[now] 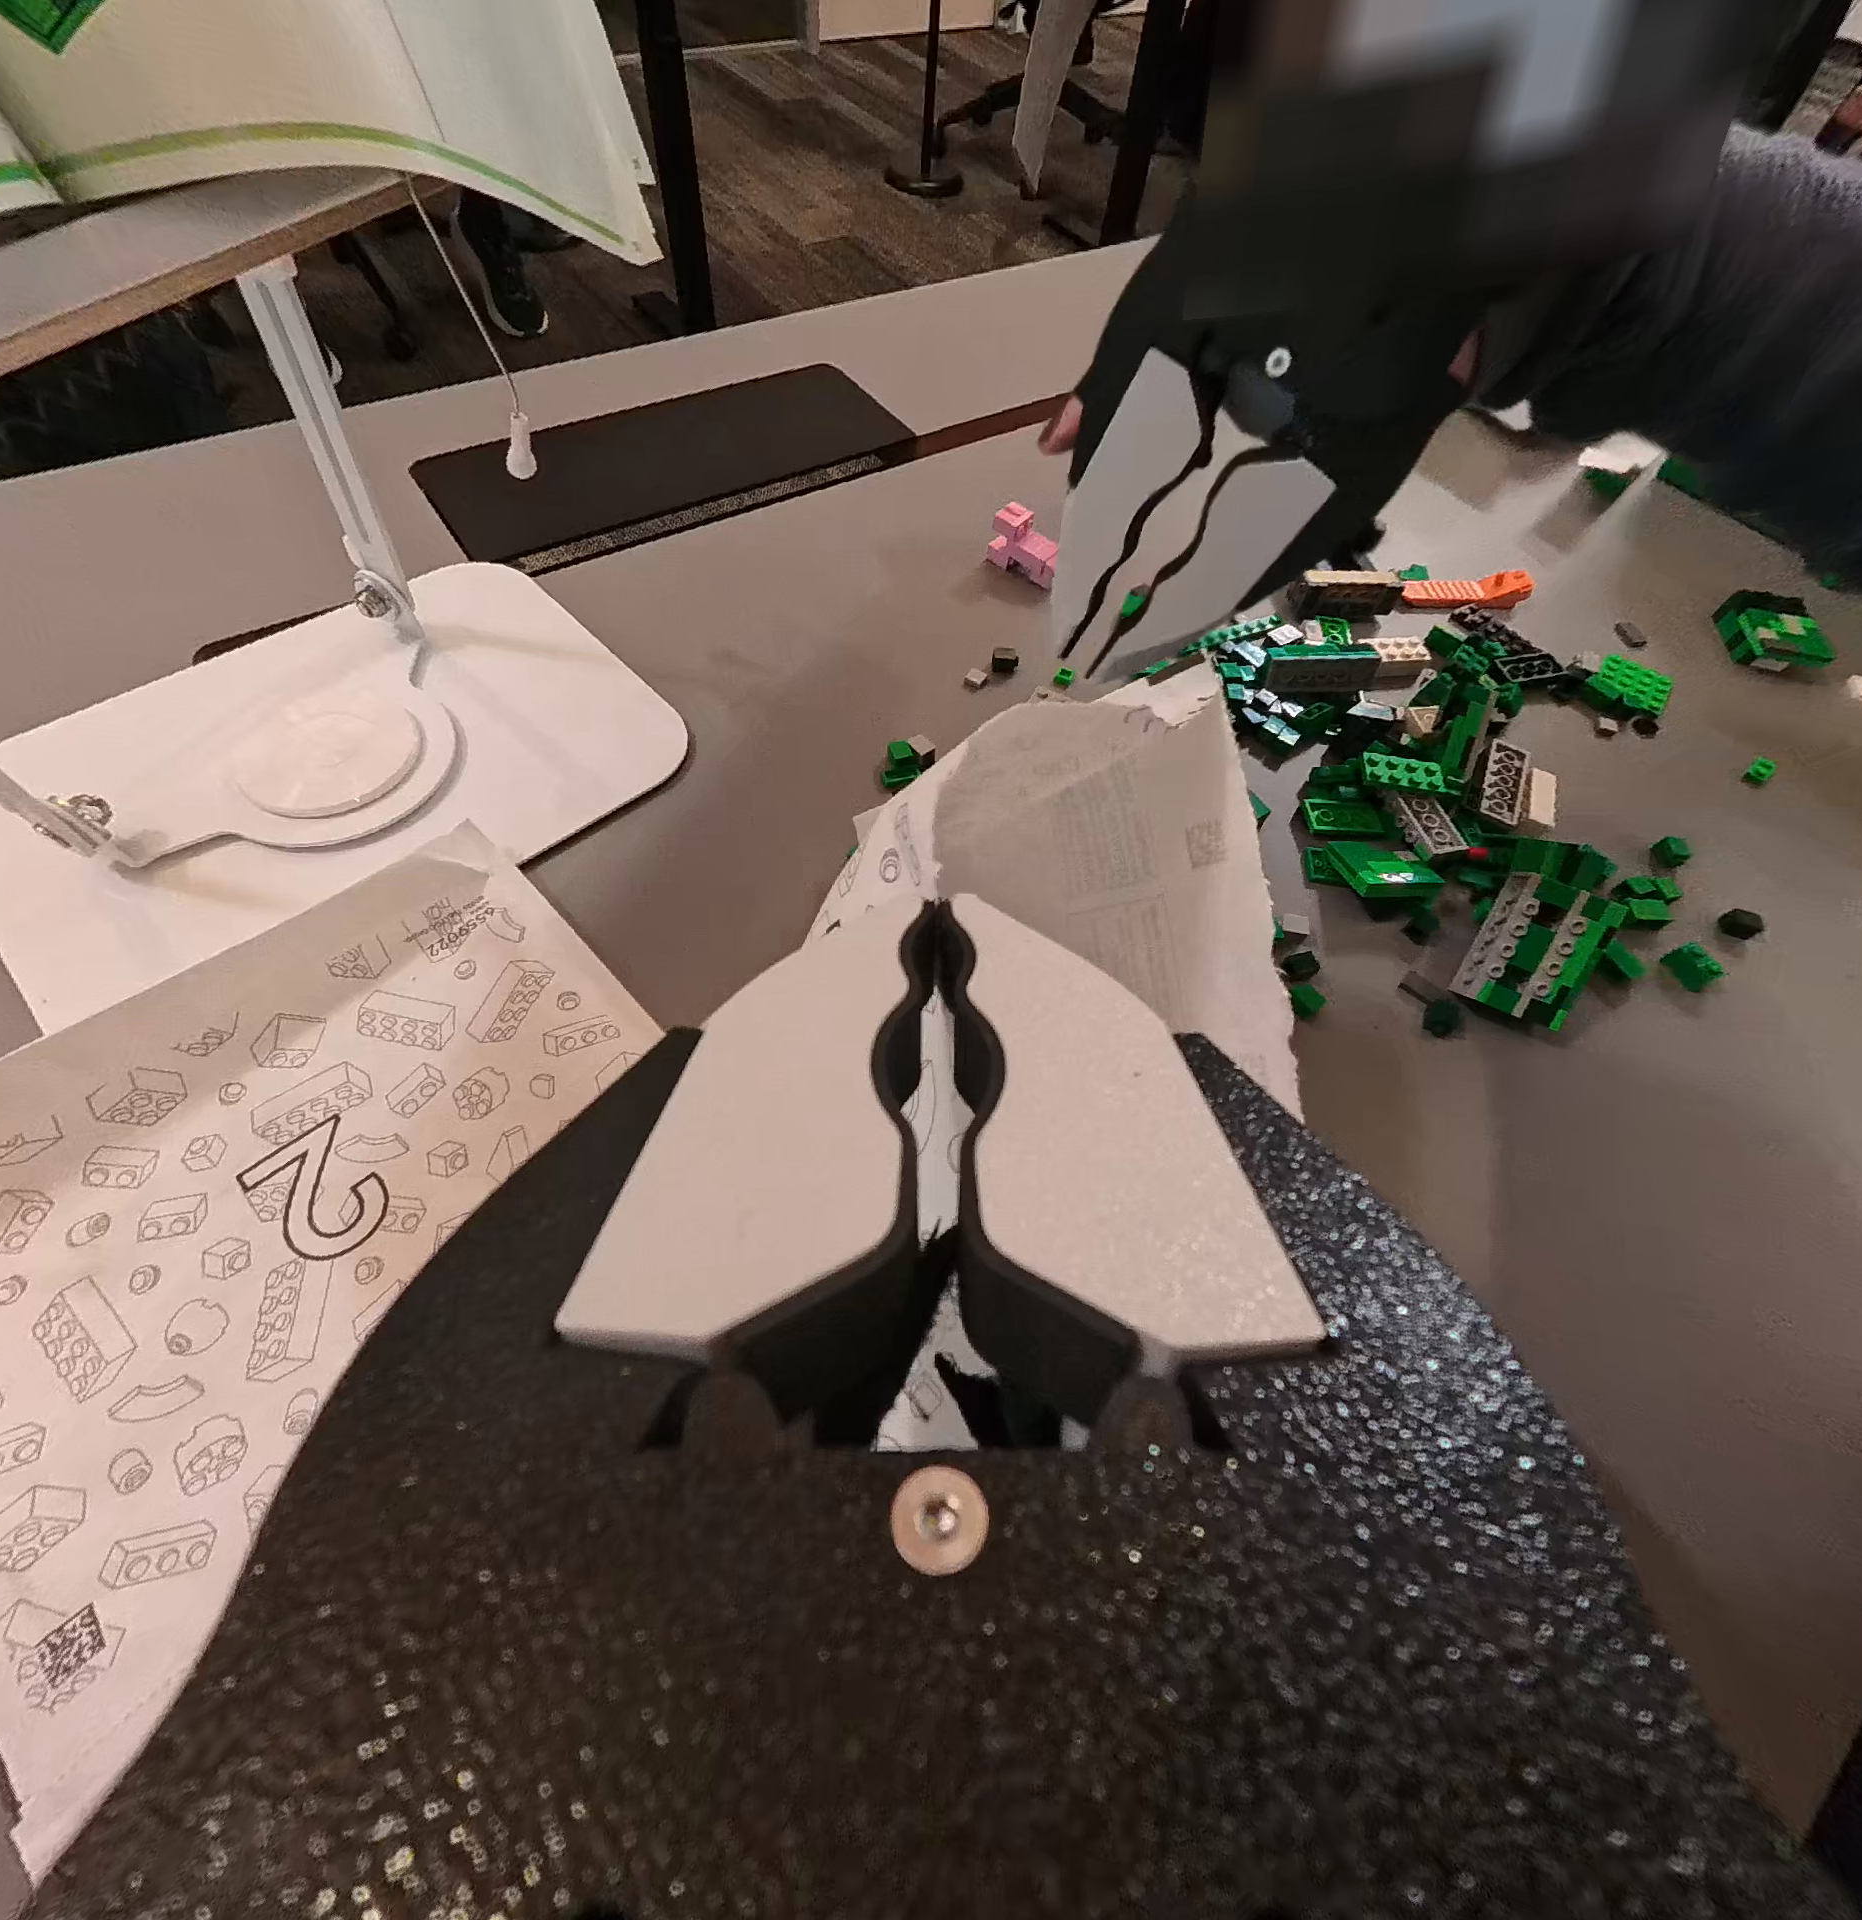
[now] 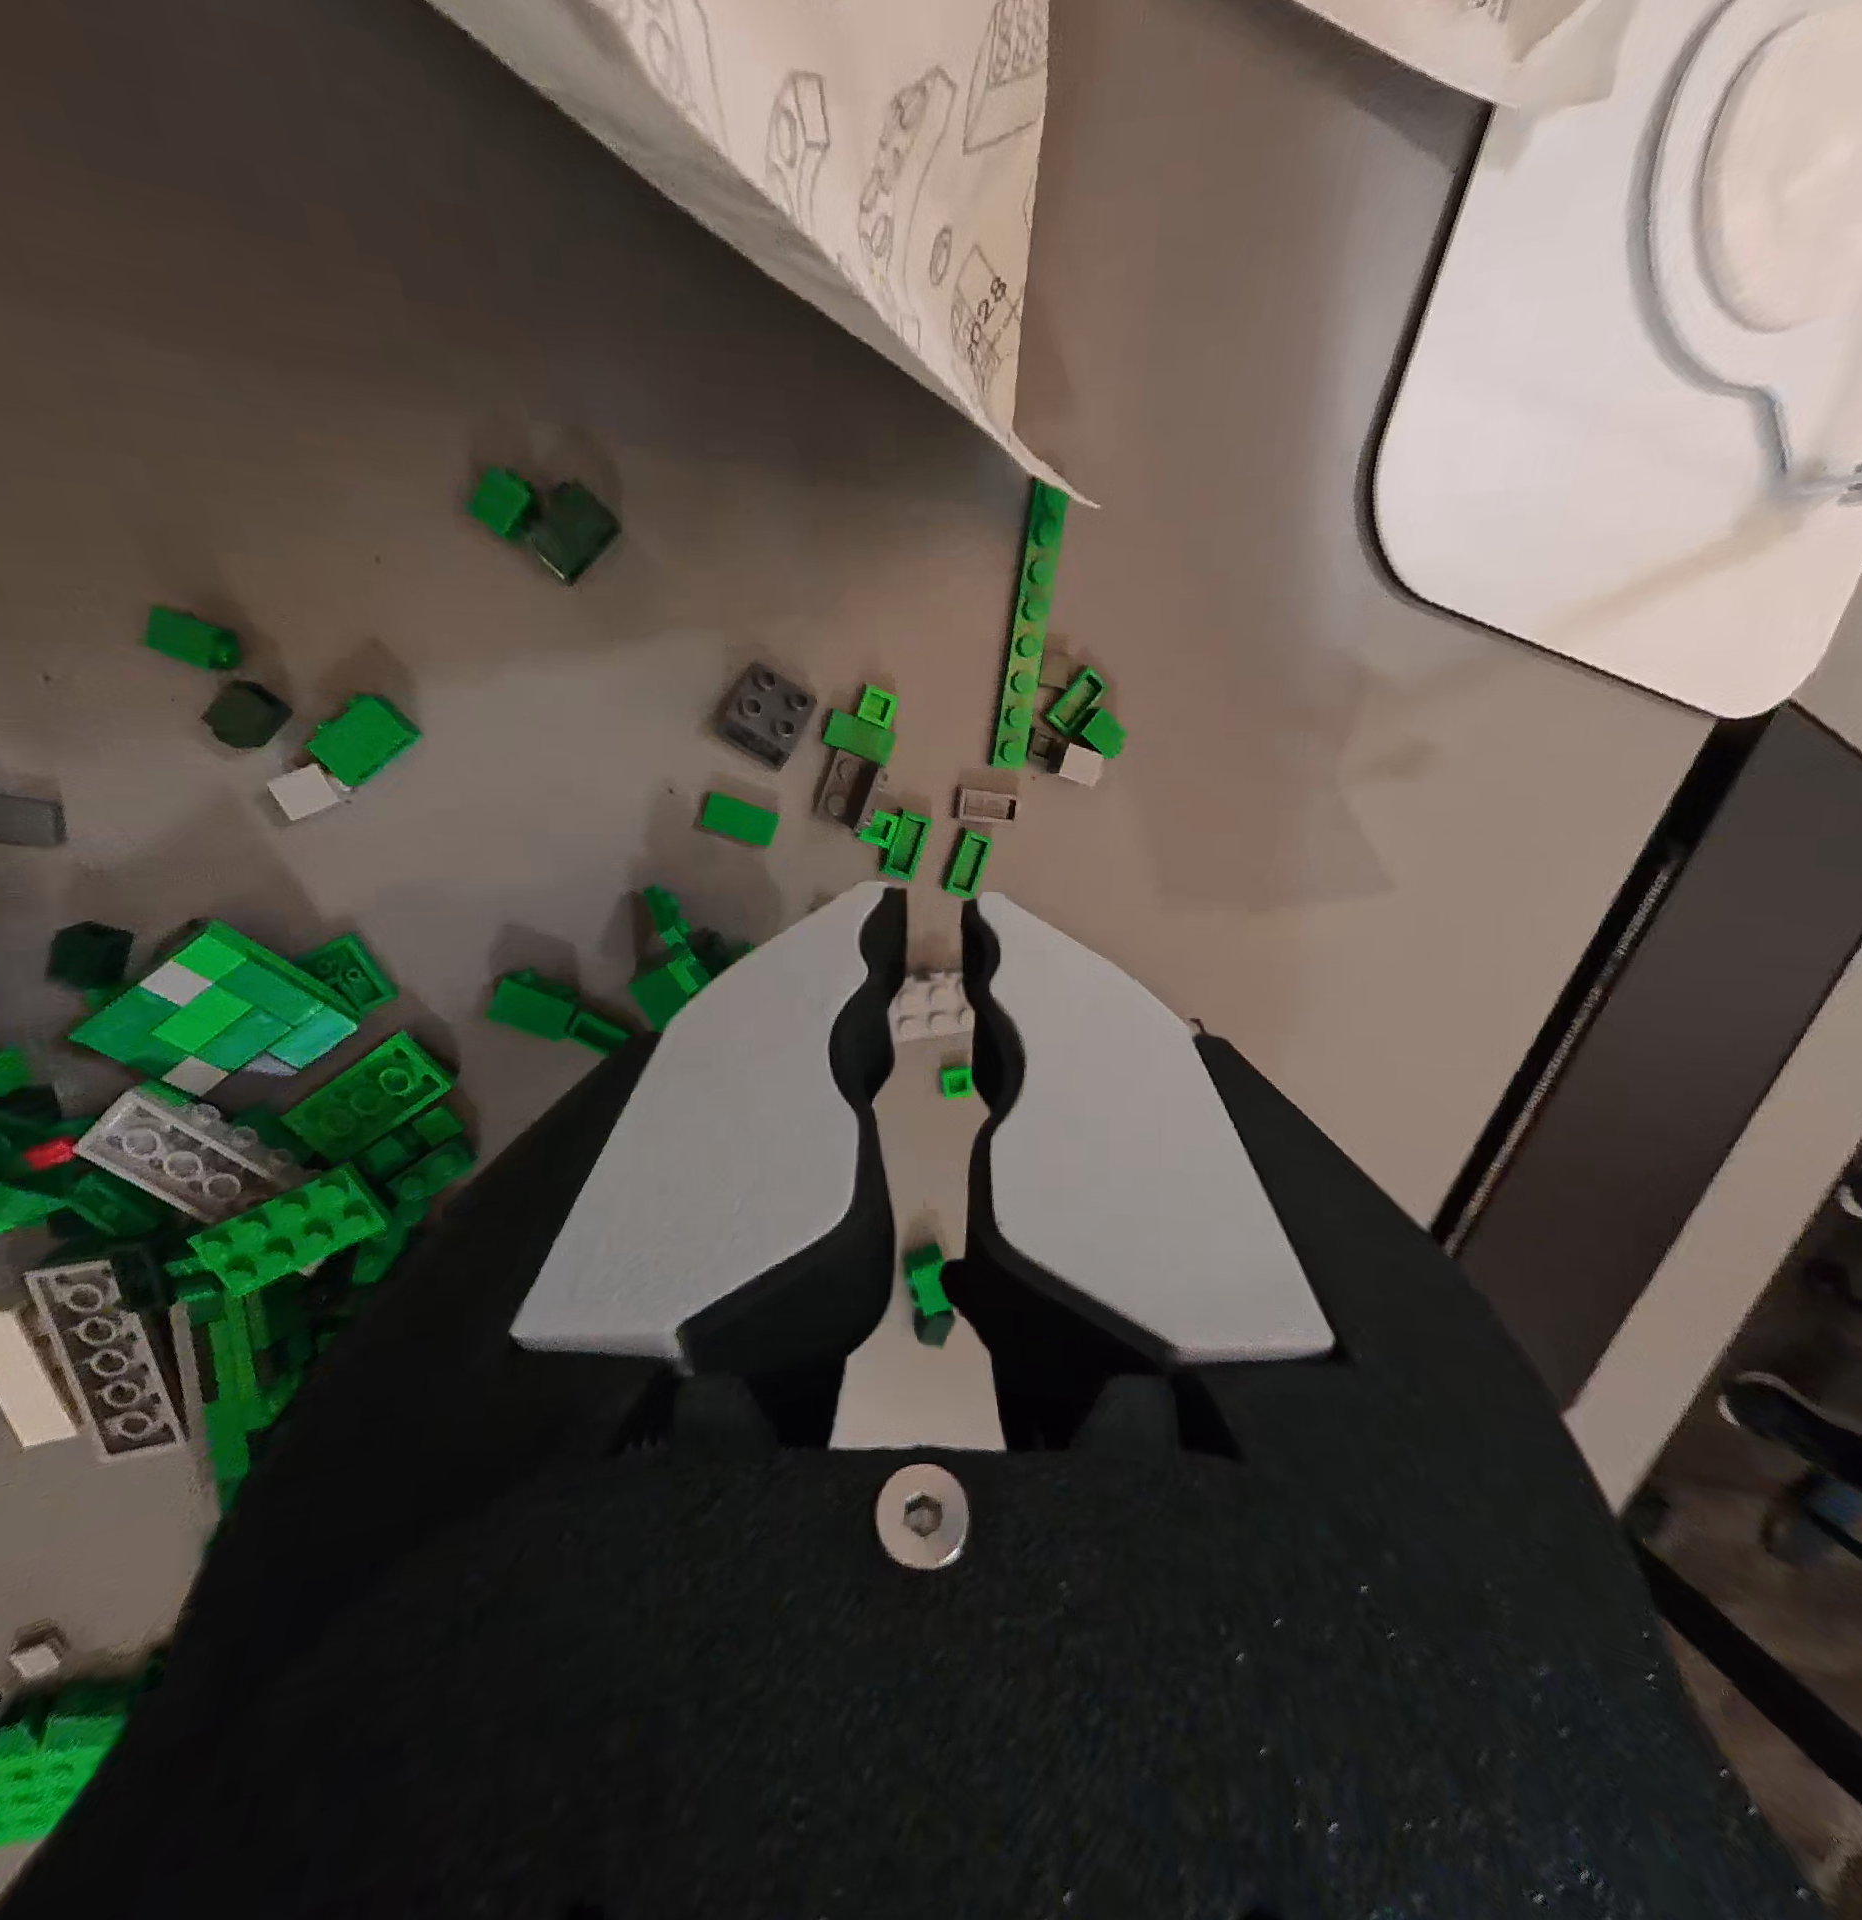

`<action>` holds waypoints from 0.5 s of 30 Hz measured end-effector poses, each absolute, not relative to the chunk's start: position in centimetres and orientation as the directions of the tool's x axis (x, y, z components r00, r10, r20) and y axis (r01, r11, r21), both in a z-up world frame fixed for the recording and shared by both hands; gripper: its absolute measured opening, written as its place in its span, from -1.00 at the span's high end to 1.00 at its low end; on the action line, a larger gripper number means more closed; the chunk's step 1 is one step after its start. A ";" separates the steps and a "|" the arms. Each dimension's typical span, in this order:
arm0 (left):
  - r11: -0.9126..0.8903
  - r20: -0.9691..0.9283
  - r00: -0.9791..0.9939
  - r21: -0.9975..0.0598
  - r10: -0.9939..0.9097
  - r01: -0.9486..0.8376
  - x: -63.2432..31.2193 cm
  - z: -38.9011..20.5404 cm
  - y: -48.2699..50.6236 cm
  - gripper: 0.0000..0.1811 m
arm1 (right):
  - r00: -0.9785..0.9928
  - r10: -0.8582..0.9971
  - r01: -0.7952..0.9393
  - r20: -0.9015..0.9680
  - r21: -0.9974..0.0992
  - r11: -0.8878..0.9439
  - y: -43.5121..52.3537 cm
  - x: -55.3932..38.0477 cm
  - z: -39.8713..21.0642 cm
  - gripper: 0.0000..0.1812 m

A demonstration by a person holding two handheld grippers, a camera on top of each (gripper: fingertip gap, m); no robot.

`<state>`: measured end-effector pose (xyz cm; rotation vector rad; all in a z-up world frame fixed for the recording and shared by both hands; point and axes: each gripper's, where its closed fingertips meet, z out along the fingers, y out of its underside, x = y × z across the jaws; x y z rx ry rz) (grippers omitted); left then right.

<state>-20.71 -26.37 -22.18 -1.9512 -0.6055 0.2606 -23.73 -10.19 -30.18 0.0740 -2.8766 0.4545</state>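
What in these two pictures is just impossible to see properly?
- Left wrist view: the left claw, shut on the torn paper bag, covers the bag's lower part.
- Left wrist view: the bricks deep in the brick pile are too small to tell apart.
- Right wrist view: the right claw hides the table beneath its black body.

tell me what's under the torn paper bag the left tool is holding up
In the right wrist view a long green plate runs out from under the torn paper bag; its far end is covered. The left tool blocks the rest.

Left wrist view: oblique, across the grey table (image 1: 1529, 1195). Right wrist view: close, steeply downward. Shared: the brick pile (image 1: 1446, 790) (image 2: 210, 1143).
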 end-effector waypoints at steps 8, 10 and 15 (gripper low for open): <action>-0.356 0.070 0.850 -0.888 0.523 0.292 -20.6 -22.2 -26.3 1.00 | -0.991 0.110 0.088 0.070 -0.267 0.960 -9.7 -25.1 -35.5 0.65; -0.352 0.075 0.851 -0.889 0.520 0.294 -20.6 -22.2 -26.3 1.00 | -0.991 0.132 0.117 0.032 -0.294 0.949 -10.0 -25.2 -35.5 0.66; -0.345 0.085 0.853 -0.891 0.515 0.296 -20.6 -22.3 -26.1 1.00 | -0.991 0.127 0.112 0.036 -0.271 0.956 -10.0 -25.1 -35.6 0.83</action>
